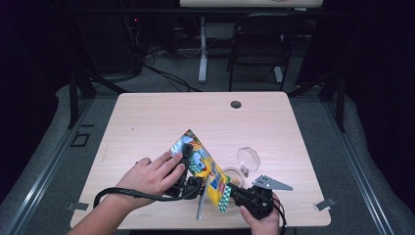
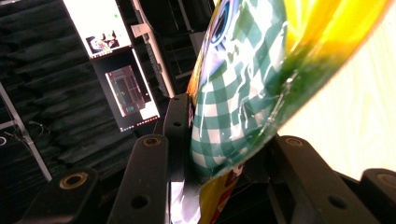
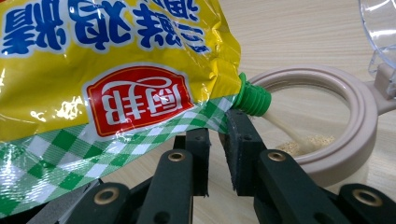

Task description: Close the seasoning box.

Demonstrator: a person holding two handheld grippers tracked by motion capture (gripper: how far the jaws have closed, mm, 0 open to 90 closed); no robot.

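Note:
A yellow pouch (image 1: pixel 203 164) with a green-check edge hangs tilted over the table's front right part, its green spout (image 3: pixel 252 99) pointing down. Pale granules run from the spout into a round beige container (image 1: pixel 234 175), and a small heap lies on its bottom (image 3: pixel 303 144). The container's clear lid (image 1: pixel 248 157) stands flipped open. My left gripper (image 1: pixel 188 161) is shut on the pouch's middle (image 2: pixel 243 70). My right gripper (image 3: pixel 217 128) pinches the check edge right beside the spout, close to the container's rim (image 3: pixel 359 135).
The light wooden table (image 1: pixel 147 122) has a cable hole (image 1: pixel 236 104) near its far edge. A black chair (image 1: pixel 259 44) and a desk leg stand on the floor beyond. Both hands work near the table's front edge.

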